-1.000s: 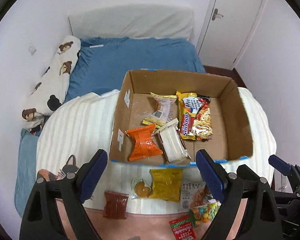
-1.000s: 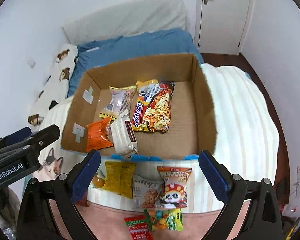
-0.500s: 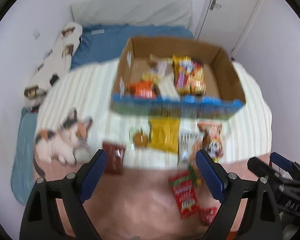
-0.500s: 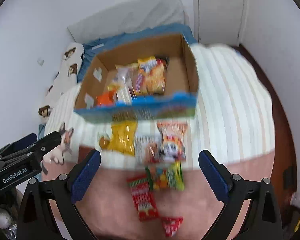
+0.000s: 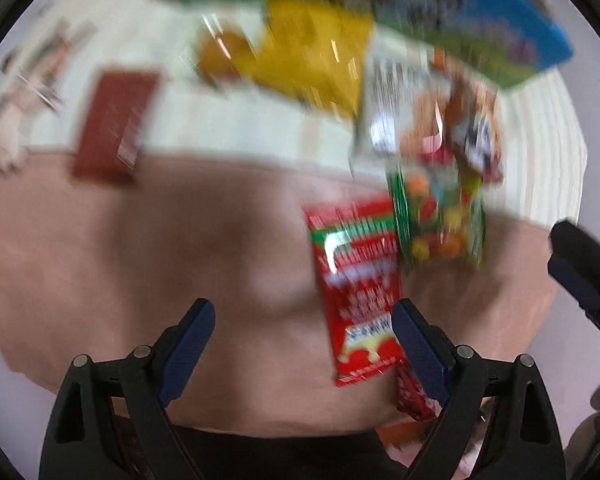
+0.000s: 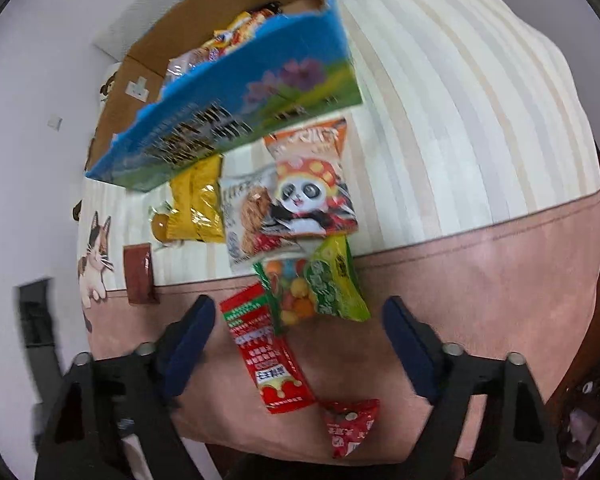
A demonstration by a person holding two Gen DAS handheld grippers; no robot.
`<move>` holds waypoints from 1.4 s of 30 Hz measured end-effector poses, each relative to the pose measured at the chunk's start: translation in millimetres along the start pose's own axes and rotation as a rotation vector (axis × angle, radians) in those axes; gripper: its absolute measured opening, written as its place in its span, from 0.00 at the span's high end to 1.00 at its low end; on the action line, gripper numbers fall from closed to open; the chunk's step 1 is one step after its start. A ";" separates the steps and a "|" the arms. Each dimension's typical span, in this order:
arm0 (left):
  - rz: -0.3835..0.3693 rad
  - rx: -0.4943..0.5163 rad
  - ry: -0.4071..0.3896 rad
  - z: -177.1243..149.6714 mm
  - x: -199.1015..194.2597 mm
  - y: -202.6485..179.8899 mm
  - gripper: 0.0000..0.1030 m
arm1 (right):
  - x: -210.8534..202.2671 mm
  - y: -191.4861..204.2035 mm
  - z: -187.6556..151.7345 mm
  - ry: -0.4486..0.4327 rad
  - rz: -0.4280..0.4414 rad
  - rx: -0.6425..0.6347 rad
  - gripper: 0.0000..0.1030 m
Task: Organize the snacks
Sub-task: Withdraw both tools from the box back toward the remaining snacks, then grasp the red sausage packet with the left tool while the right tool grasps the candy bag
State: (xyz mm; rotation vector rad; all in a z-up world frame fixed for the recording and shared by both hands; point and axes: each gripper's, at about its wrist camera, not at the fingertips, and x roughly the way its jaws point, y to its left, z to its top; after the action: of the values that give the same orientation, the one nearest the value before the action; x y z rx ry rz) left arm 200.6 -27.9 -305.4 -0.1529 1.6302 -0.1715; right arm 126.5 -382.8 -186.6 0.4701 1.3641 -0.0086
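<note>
Striped blanket point(image 6: 460, 120) fills the scene, cardboard box point(image 6: 228, 128) sitting far left on it with packets inside. Just near of the box, loose snacks cluster: panda bag point(image 6: 308, 188), cookie packet point(image 6: 244, 216), yellow packet point(image 6: 196, 204), brown packet point(image 6: 140, 268) off left. Candy bag point(image 6: 300, 292) and long red packet point(image 6: 268, 360) lie between the right gripper point(image 6: 298, 344) blades, spread wide, nothing held. Left gripper point(image 5: 302, 340), blurred view, jaws parted too, empty. Small red packet point(image 6: 350, 424) nearest.
</note>
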 end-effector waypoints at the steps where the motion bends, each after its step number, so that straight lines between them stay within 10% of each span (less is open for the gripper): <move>1: -0.014 0.003 0.028 -2.8 12.0 -5.1 0.12 | 2.9 -3.5 -0.7 0.009 0.002 0.004 0.25; 8: 0.007 0.021 0.064 -8.5 51.8 -34.6 0.15 | 14.8 -23.9 -2.4 0.047 0.015 0.039 0.25; 12: 0.066 0.071 0.014 -11.1 45.7 -37.4 0.49 | 27.0 -32.1 0.9 0.102 0.058 0.092 0.25; 19: 0.134 0.001 -0.018 -10.5 31.0 8.2 0.50 | 58.2 -22.3 6.8 0.135 0.085 0.160 0.23; 30: 0.160 -0.040 -0.031 -8.8 28.7 32.2 0.50 | 117.3 58.0 21.5 0.131 -0.250 -0.215 0.17; 42: 0.155 -0.024 -0.036 -3.1 26.6 36.3 0.50 | 110.7 48.0 -23.7 0.167 -0.242 -0.262 0.21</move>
State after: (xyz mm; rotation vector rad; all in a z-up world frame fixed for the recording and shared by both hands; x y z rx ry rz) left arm 195.9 2.3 -338.6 -0.0471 1.6012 -0.0299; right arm 141.9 -302.4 -278.3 0.0858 1.5537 0.0114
